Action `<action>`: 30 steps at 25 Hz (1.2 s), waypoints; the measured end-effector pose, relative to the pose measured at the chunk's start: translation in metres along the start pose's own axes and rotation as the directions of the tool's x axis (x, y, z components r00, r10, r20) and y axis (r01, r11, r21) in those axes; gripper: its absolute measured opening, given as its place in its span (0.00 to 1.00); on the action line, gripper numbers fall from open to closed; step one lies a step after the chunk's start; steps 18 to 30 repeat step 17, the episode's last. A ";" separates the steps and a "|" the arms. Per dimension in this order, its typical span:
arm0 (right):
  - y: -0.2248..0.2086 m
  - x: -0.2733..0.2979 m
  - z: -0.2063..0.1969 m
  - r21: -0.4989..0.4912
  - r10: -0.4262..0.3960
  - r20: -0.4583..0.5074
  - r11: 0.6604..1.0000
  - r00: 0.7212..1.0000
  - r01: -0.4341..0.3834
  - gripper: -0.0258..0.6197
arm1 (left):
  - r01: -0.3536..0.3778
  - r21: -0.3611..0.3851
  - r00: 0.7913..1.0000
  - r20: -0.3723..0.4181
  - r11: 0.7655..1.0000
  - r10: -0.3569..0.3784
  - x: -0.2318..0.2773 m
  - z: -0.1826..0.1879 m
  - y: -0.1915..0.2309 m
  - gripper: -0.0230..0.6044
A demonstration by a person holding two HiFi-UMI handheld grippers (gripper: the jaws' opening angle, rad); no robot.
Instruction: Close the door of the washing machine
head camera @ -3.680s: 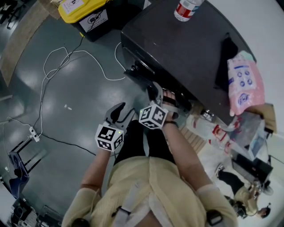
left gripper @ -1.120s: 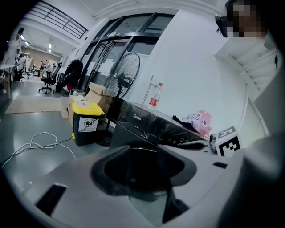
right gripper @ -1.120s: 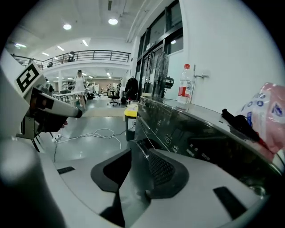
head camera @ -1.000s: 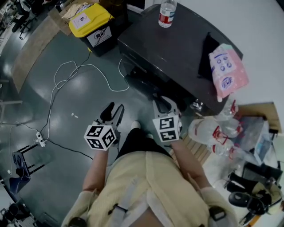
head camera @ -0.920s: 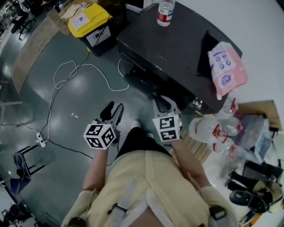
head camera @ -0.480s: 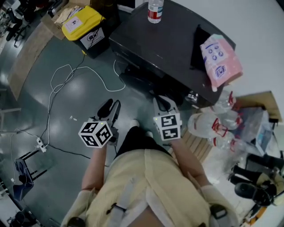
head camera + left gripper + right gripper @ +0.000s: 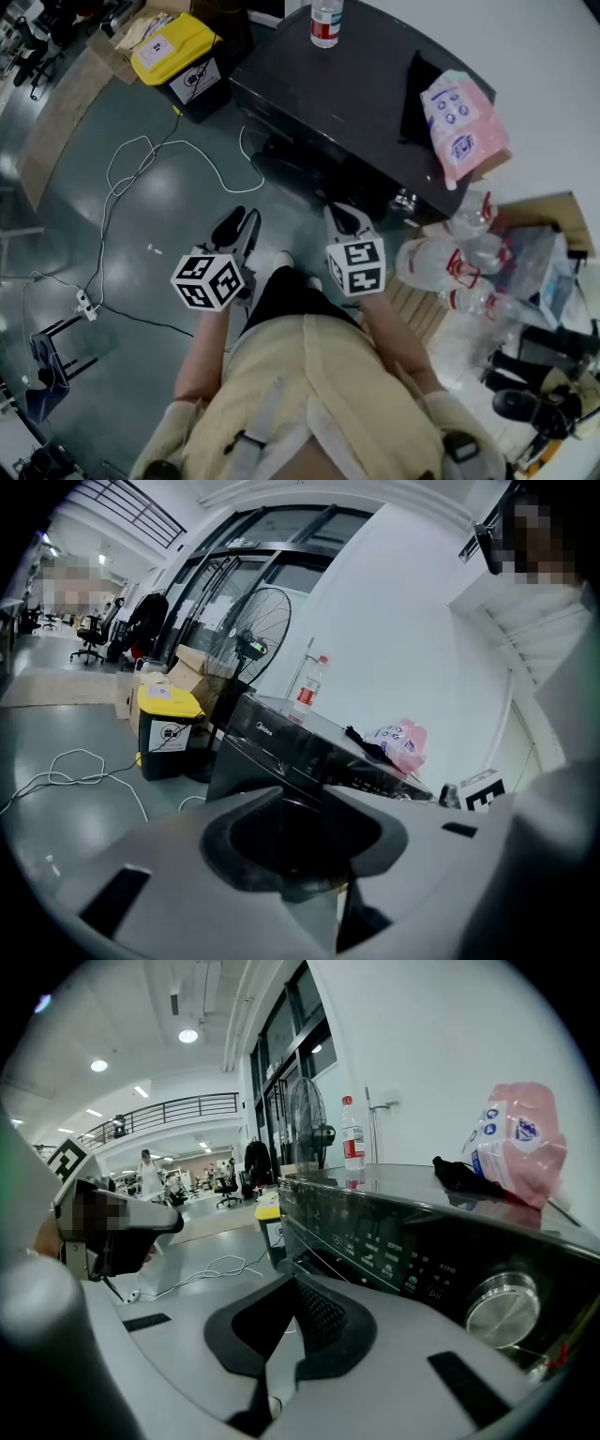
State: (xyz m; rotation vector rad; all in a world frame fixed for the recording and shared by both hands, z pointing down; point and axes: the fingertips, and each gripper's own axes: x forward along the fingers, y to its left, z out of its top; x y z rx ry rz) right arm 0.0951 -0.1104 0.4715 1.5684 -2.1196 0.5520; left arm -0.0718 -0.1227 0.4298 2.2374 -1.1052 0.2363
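The washing machine (image 7: 361, 94) stands ahead of the person, its black front (image 7: 234, 761) turned toward both grippers, and it is touched by neither. The door is mostly hidden behind the jaws in the gripper views and lost in shadow in the head view. No leaf is seen swung out over the floor, so the door is judged to be pushed to, or nearly so. The right gripper (image 7: 337, 214) is held nearer the front; its jaws have just been closing and are together, with nothing between them. The jaws of the left gripper (image 7: 242, 219) are held a little apart, also with nothing between them.

If the latch has not caught, the closed right jaws are best used as 1 blunt tip. They should be set on the door's rim at the side away from the hinge and pressed straight in until the door sits flush. The panel (image 7: 375, 1232) and the knob (image 7: 502, 1305) should be kept clear of, and the left gripper kept out of the way.

"Midea" (image 7: 264, 727) can be read in pale letters on the front's upper band. The panel's legends are seen as small icons and characters, too fine to be read. The bottle (image 7: 324, 21) on top carries a red label, the pink bag (image 7: 464, 127) blue print, and the yellow bin (image 7: 169, 49) a white sticker. None of this print can be made out.
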 end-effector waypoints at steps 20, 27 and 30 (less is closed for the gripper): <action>0.003 0.010 0.010 0.074 0.055 0.026 0.996 0.998 -0.057 0.04 | -0.020 -0.030 1.000 -0.003 0.999 0.020 -0.001 -0.002 0.005 0.24; 0.003 0.010 0.010 0.074 0.055 0.026 0.996 0.998 -0.057 0.04 | -0.020 -0.030 1.000 -0.003 0.999 0.020 -0.001 -0.002 0.005 0.24; 0.003 0.010 0.010 0.074 0.055 0.026 0.996 0.998 -0.057 0.04 | -0.020 -0.030 1.000 -0.003 0.999 0.020 -0.001 -0.002 0.005 0.24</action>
